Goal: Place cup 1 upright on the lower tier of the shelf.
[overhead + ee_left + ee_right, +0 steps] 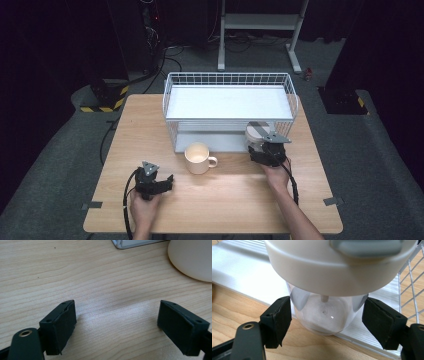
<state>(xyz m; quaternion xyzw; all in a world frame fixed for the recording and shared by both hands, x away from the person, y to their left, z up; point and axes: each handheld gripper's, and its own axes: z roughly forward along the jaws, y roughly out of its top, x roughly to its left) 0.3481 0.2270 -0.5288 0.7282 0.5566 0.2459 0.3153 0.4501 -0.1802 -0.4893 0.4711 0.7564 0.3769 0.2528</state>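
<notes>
A clear tumbler [257, 134] with a white lid and grey flap stands at the front right corner of the white wire rack [227, 79]. My right gripper [260, 146] has its jaws on either side of it. In the right gripper view both pads [279, 317] touch the clear wall of the tumbler [324, 312] below the lid, so the right gripper [327, 320] is shut on it. Near the table's front left, my left gripper [167, 181] stands open over bare wood. Nothing lies between the jaws of the left gripper [116, 315].
A cream mug [198, 158] stands in front of the rack, between the two grippers, and its side [192, 257] lies up and right of the left jaws. The rack's white base [237, 265] and wire side [412, 277] flank the tumbler. Light wooden table [225, 200].
</notes>
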